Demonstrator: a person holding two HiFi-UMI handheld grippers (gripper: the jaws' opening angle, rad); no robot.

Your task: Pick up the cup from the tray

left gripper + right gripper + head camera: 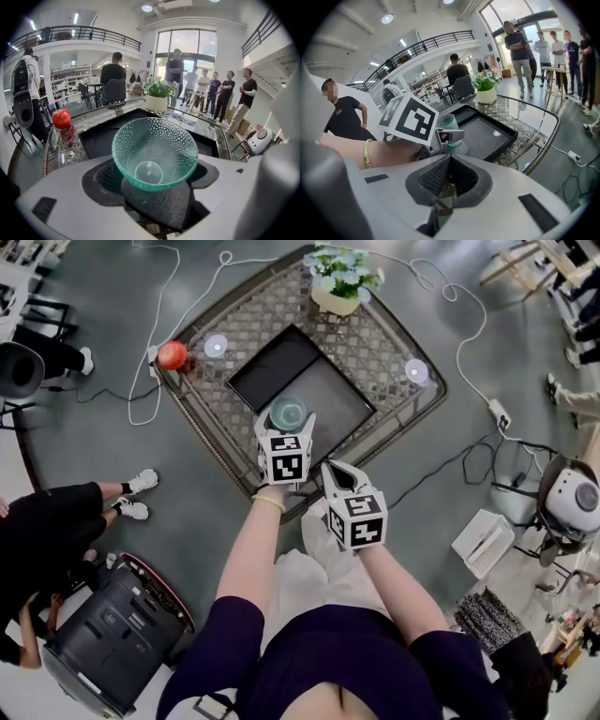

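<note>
A green dimpled glass cup stands on the black tray, near its front edge. My left gripper reaches over that edge with its jaws set wide around the cup. The cup sits between the dark pads, and I see no pad pressing on its wall. The right gripper view shows the cup just beyond the left gripper's marker cube. My right gripper hangs back over the table's front edge. Its pads meet, and there is nothing between them.
The tray lies on a wicker table with a glass top. A red apple sits at its left corner, a flower pot at the far corner, and a round disc at the right. Cables and a black case lie on the floor; people stand around.
</note>
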